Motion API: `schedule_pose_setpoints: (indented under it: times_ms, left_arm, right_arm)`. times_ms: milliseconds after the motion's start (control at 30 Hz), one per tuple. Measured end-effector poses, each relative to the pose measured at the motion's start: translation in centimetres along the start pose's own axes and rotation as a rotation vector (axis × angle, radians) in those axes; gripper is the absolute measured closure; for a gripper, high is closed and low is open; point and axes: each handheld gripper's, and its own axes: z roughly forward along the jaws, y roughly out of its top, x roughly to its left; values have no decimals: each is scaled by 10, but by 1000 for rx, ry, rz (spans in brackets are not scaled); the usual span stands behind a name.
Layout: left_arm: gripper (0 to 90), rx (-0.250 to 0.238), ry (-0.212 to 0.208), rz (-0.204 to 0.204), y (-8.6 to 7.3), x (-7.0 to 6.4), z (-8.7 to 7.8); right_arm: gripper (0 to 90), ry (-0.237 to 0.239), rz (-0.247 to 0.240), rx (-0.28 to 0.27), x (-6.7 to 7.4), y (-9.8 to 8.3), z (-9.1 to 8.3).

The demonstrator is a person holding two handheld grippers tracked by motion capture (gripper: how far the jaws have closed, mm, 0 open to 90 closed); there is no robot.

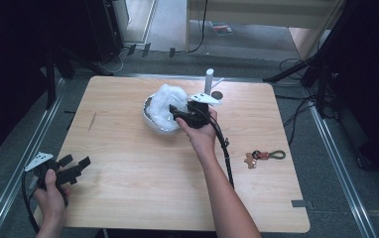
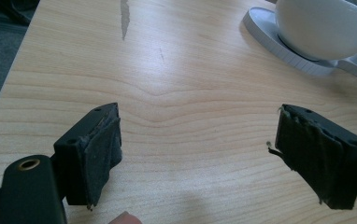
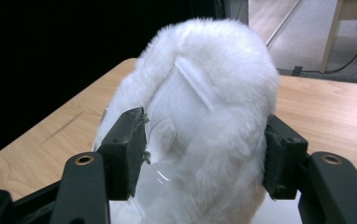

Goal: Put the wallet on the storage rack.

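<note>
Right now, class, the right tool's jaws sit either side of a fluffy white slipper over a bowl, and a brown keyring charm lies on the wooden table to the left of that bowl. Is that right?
Not quite. The brown keyring charm lies to the right of the shallow white bowl, as the high view shows. The right tool does have the fluffy white slipper between its jaws.

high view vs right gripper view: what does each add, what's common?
The high view alone takes in the left gripper with jaws open over bare table near the left edge, a keyring right of the person's forearm, a white cylinder at the far edge, and the bowl under the fluff. The right gripper view alone gives the close-up: a white strap sewn on the fluffy white item, both jaws flanking it. Both show the right gripper, that item and the wooden table.
</note>
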Motion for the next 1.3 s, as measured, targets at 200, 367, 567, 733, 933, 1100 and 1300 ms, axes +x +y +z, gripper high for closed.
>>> schedule_pose_setpoints:
  times_ms: [200, 367, 567, 733, 933, 1100, 1300]
  left_arm:
    - [154, 1, 1, -2, 0, 0, 0]
    - [154, 0, 0, 0, 0, 0, 0]
    - [154, 0, 0, -2, 0, 0, 0]
    - [154, 0, 1, -2, 0, 0, 0]
    - [154, 1, 2, -1, 0, 0, 0]
    - [154, 2, 3, 1, 0, -1, 0]
    - [154, 1, 2, -2, 0, 0, 0]
  right_arm:
    - [399, -28, 22, 41, -6, -6, 5]
    - [397, -12, 59, 39, -8, -10, 7]
    - [352, 25, 92, 29, -10, -11, 5]
    - [353, 34, 129, 30, -11, -16, -2]
    - [354, 19, 153, 63, -14, -23, -6]
    - [351, 29, 195, 87, -16, -30, -3]
    - [412, 95, 301, 76, -23, -35, 0]
